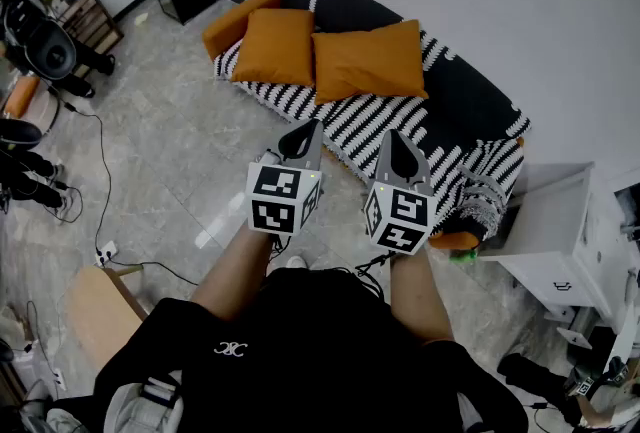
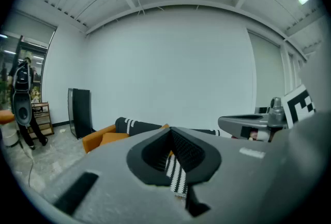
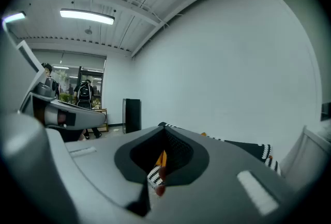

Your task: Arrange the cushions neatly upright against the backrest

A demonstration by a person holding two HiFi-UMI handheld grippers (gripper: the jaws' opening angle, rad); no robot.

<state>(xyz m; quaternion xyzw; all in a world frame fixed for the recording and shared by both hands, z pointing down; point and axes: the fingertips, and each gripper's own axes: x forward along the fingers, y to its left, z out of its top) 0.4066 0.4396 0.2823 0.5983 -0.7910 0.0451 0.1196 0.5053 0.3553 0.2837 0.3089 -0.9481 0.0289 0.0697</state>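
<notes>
With the jaws of the left gripper (image 1: 300,135) and right gripper (image 1: 404,149) closed together on nothing, the cushions (image 1: 370,59), likely soft and light, are judged best pinched by a corner.

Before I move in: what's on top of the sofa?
Two orange cushions lean against the backrest on a striped cover. Anything behind them is hidden.
</notes>
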